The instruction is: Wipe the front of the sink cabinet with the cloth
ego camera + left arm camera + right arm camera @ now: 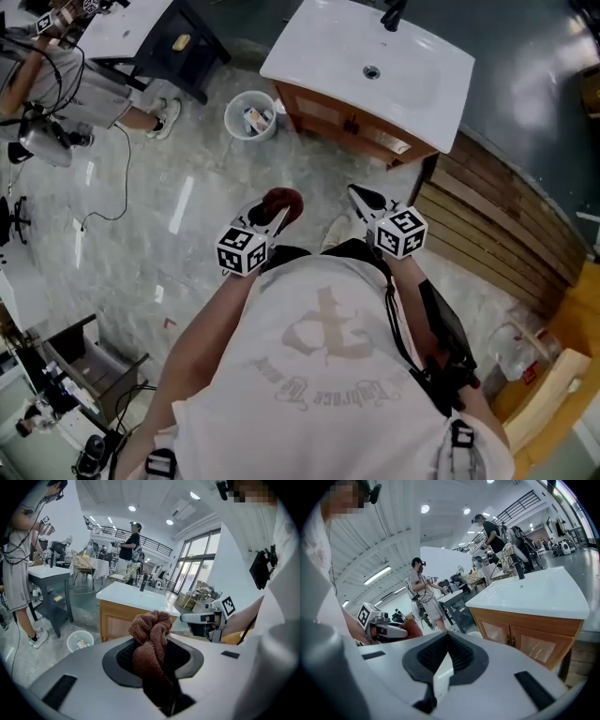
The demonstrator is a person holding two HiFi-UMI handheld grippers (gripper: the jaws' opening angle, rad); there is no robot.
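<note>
Brightly, evenly lit from round ceiling lamps point(132, 508) and tall windows point(197, 571). Glares in pale streaks off the glossy floor point(178, 202) and the white sink top point(412, 75). Bends hard toward the edges in both gripper views, darkens to black at the corners. Blurs slightly up close.

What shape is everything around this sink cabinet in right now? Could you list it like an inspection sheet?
Surface: sink cabinet, wooden front with its doors shut; neither gripper touches it.
Job's things: cloth, brown and bunched, held clear of the cabinet.
Clutter: white bin beside the cabinet, scraps inside.
Grippers: left gripper shut on the cloth; right gripper shut, empty.
Cables: black cable trailing over the floor at the left.
Surroundings: wooden planks stacked right of the cabinet; a person standing by another table.
</note>
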